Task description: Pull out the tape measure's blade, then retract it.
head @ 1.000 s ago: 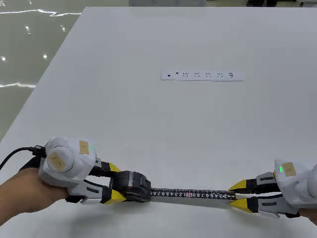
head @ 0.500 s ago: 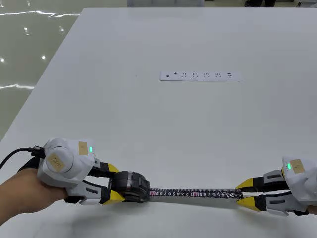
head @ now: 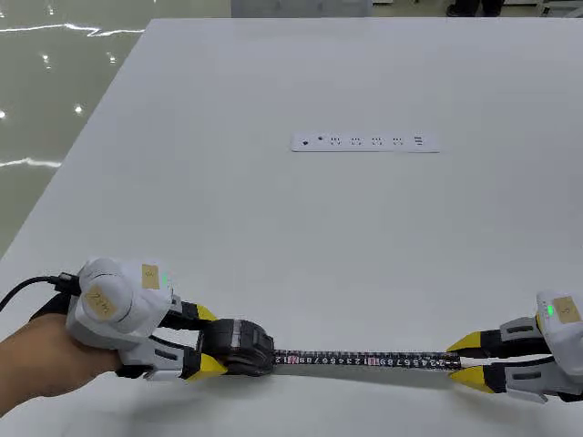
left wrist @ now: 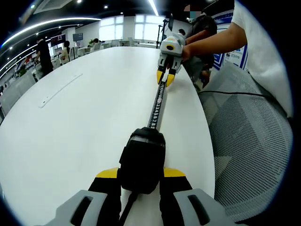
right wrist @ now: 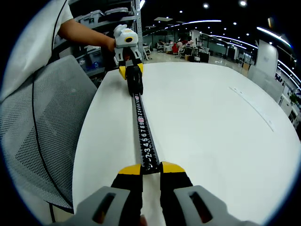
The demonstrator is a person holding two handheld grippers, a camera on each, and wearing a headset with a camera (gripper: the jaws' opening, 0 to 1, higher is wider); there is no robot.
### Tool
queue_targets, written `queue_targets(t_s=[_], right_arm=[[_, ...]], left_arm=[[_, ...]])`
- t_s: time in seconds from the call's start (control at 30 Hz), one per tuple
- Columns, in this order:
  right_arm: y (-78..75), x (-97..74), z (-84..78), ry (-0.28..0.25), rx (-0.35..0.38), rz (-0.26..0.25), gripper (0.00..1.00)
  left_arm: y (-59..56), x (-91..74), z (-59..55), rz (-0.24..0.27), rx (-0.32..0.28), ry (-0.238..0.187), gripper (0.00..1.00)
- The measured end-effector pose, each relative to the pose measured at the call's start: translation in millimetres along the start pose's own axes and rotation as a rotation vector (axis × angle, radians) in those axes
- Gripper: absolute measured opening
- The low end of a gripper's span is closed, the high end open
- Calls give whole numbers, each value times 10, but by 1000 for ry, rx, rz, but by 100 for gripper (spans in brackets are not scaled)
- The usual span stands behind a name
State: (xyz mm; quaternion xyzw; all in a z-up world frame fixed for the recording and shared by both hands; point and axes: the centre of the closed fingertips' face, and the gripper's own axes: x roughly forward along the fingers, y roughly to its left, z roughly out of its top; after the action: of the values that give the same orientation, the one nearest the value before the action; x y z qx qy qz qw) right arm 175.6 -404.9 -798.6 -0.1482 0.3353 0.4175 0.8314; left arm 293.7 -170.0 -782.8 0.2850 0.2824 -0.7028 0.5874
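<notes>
As the right hand-held gripper [head: 469,360], clamping the blade [head: 364,360], pulls farther from the left hand-held gripper [head: 211,351] clamping the case [head: 241,346], extension progresses.

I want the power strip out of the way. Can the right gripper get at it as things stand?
Probably not yet: the right gripper is shut on the blade, so it isn't free. The table between it and the power strip is bare, though.

Blade [head: 364,360] tip hidden btwn right gripper [head: 462,361] jaws; tape measure [head: 242,346] sides hidden by left gripper [head: 209,340]; power strip [head: 364,142] markings too small.
</notes>
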Motion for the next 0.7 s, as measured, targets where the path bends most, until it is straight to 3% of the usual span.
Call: queue_targets(t_s=[0.4, 0.7], right_arm=[[5, -173, -93, 15, 23, -24, 10], [33, -166, -110, 7, 43, -32, 11]], left_arm=[[1, 9, 9, 0, 1, 1, 28], [-5, 14, 12, 4, -4, -1, 29]])
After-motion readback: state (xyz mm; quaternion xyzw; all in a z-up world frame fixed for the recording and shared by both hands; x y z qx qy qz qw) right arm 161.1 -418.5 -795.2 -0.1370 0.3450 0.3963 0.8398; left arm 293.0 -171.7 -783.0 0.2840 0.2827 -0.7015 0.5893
